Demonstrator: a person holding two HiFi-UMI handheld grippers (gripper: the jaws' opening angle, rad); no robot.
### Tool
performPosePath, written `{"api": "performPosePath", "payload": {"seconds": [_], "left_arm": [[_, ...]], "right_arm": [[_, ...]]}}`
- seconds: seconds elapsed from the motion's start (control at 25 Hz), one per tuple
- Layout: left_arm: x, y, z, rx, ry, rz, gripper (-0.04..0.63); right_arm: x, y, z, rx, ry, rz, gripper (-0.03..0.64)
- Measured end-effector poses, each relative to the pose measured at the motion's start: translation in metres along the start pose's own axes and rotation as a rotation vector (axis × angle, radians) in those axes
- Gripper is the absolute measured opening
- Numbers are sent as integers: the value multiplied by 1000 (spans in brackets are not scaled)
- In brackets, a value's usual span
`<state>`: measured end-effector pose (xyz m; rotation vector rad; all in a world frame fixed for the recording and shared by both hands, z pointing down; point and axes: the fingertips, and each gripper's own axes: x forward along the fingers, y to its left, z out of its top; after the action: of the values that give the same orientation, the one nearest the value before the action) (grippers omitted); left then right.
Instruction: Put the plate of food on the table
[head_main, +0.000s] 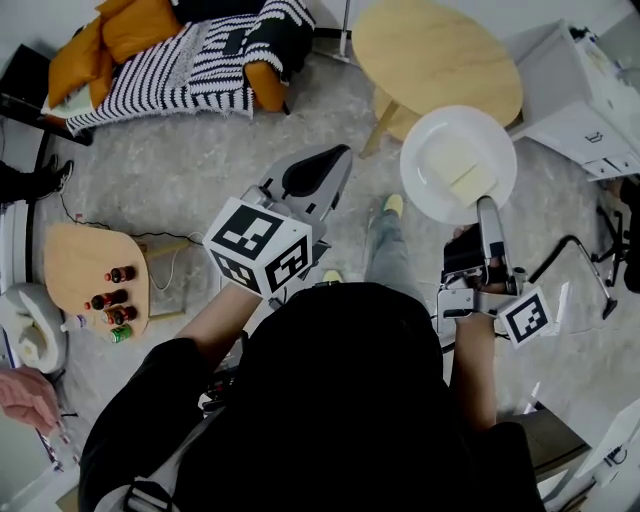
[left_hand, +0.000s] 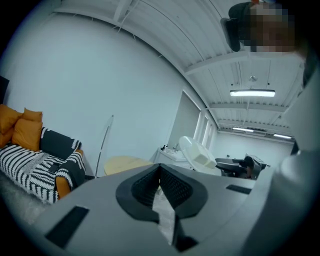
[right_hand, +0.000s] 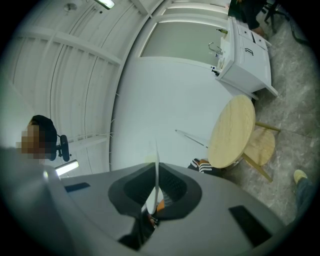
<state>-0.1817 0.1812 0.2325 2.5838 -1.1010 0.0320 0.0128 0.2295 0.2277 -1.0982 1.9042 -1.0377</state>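
Observation:
A white plate (head_main: 458, 165) with pale slabs of food (head_main: 452, 160) hangs level above the floor, just short of the round wooden table (head_main: 435, 55). My right gripper (head_main: 487, 207) is shut on the plate's near rim. In the right gripper view the plate (right_hand: 156, 165) shows edge-on as a thin white line between the jaws of the right gripper (right_hand: 156, 175), and the table (right_hand: 232, 132) lies ahead. My left gripper (head_main: 325, 160) is raised to the left of the plate, shut and holding nothing. The left gripper view shows the plate (left_hand: 197, 152) off to the right.
A stool (head_main: 395, 115) stands under the table. A white cabinet (head_main: 590, 90) is at the right. A sofa with orange cushions and a striped blanket (head_main: 190, 50) is at the far left. A low wooden side table (head_main: 75, 265) holds several bottles. A person's hand (head_main: 25, 395) shows at the lower left.

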Motion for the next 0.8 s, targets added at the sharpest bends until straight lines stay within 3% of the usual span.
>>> {"api": "performPosePath", "payload": {"seconds": [0.44, 0.8], "left_arm": [[150, 55, 30, -28, 58, 29, 6], [265, 71, 50, -27, 105, 32, 6]], "right_arm": [[114, -85, 90, 45, 34, -31, 20], [173, -143, 166, 75, 58, -47, 20]]}}
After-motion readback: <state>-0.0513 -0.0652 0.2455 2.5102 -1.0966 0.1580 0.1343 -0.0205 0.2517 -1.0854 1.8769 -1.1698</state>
